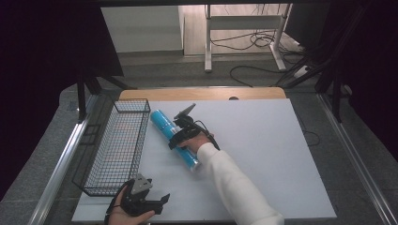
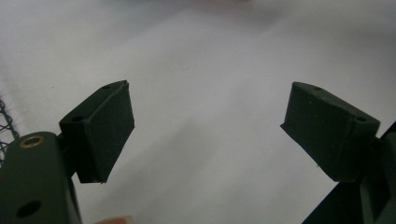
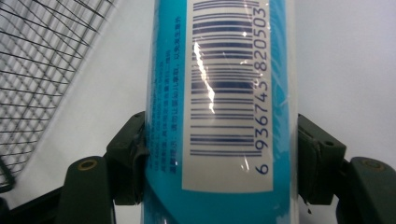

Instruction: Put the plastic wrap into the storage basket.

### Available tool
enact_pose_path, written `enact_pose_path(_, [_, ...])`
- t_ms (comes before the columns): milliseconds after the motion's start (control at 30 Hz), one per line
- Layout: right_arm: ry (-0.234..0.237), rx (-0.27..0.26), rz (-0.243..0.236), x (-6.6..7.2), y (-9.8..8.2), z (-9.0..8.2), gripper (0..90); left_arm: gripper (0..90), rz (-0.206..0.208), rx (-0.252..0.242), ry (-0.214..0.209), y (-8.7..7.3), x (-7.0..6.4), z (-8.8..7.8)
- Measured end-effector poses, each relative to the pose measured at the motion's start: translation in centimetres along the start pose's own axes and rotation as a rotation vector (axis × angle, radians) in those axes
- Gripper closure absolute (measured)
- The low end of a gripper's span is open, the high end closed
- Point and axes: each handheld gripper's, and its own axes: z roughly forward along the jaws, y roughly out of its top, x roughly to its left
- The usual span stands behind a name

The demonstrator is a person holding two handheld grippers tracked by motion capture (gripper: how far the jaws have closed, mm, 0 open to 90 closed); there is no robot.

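A blue cylindrical package (image 1: 172, 137) with a white barcode label (image 3: 229, 93) lies on the white table top, just right of the wire basket. My right gripper (image 1: 180, 136) is shut on its middle, both black pads (image 3: 128, 158) pressed against its sides. A white-sleeved arm reaches to it from the lower right. My left gripper (image 1: 157, 200) rests at the table's front edge near the basket's corner. Its jaws stand wide apart (image 2: 208, 135) over bare table, with nothing between them.
A black wire basket (image 1: 117, 145) stands along the table's left side, and its mesh (image 3: 42, 70) lies close beside the package. The white table surface (image 1: 263, 150) stretches out to the right. Beyond the far edge are a desk frame and cables on the floor.
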Motion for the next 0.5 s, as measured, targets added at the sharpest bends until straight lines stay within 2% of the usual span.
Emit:
enact_pose_path(33, [0.021, -0.019, 0.017, -0.4, -0.4, -0.7, 32.1, 16.2, 0.000, -0.004, -0.003, 0.0, -0.1, 0.0])
enact_pose_path(133, [0.037, -0.031, 0.033, -0.7, -0.7, -1.3, 32.1, 16.1, -0.001, -0.008, -0.008, 0.1, -0.1, -0.1])
enact_pose_path(167, [0.063, -0.054, 0.045, -1.3, -1.4, -2.3, 32.1, 16.2, -0.006, -0.012, -0.013, 0.1, -0.1, -0.1])
enact_pose_path(233, [0.068, -0.061, 0.045, -1.5, -1.7, -2.6, 32.1, 16.2, -0.009, -0.015, -0.015, 0.1, 0.0, -0.1])
enact_pose_path(267, [0.087, -0.091, 0.061, -1.9, -2.5, -3.7, 32.1, 16.2, -0.017, -0.020, -0.025, 0.2, 0.0, -0.2])
enact_pose_path(300, [0.087, -0.091, 0.061, -1.9, -2.5, -3.7, 32.1, 16.2, -0.017, -0.020, -0.025, 0.2, 0.0, -0.2])
enact_pose_path(333, [0.098, -0.105, 0.058, -2.1, -3.0, -4.2, 32.1, 16.2, -0.031, -0.023, -0.043, 0.3, 0.1, -0.2])
enact_pose_path(367, [0.137, -0.125, 0.079, -2.5, -4.0, -5.3, 32.0, 16.2, -0.053, -0.033, -0.074, 0.4, 0.1, -0.2])
enact_pose_path(400, [0.137, -0.125, 0.079, -2.5, -4.0, -5.3, 32.0, 16.2, -0.068, -0.040, -0.099, 0.6, 0.2, -0.2])
enact_pose_path(433, [0.157, -0.154, 0.078, -2.7, -5.3, -6.4, 32.0, 16.2, -0.084, -0.049, -0.114, 0.9, 0.3, -0.2])
enact_pose_path(500, [0.159, -0.171, 0.080, -2.9, -5.9, -6.9, 32.0, 16.2, -0.088, -0.054, -0.116, 1.0, 0.3, -0.2])
